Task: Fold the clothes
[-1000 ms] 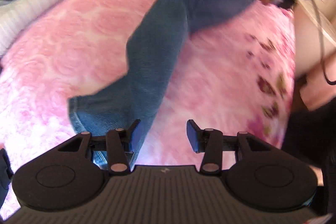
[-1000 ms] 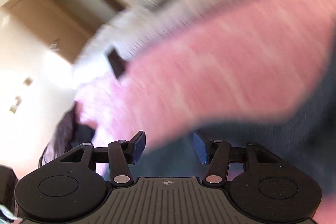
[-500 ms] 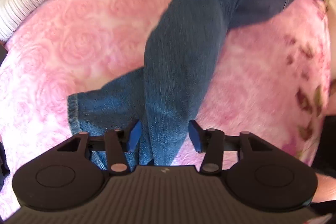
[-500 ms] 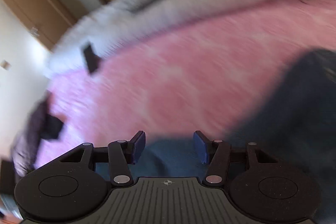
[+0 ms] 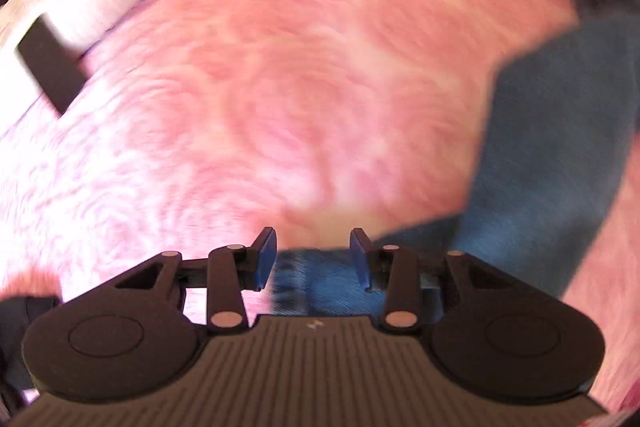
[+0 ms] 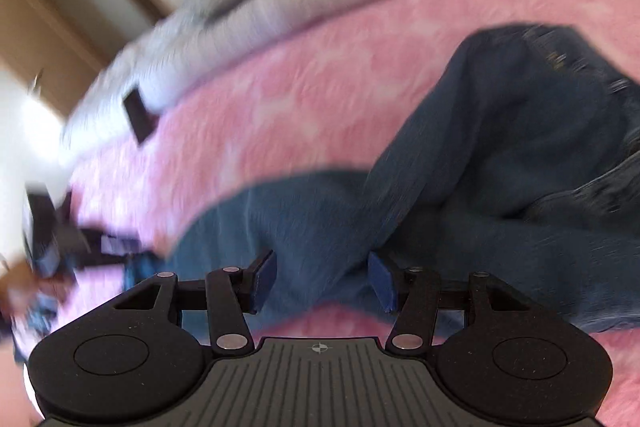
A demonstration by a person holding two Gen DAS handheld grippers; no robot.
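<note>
Pink blanket (image 6: 304, 95) covers the bed under one pair of jeans (image 6: 460, 187) lying crumpled across it, a hem between my left gripper (image 5: 313, 259), both it and my right gripper (image 6: 322, 281) spread wide, gripping nothing.

A pink rose-patterned bed (image 6: 320, 75) carries blue jeans (image 6: 480, 155) and a dark flat rectangle (image 6: 139, 114).

Blue jeans (image 6: 460, 163) rumpled, lying sprawled on pink blanket (image 6: 304, 87).

Jeans (image 6: 460, 163) blurred (waistband cut off at right).
</note>
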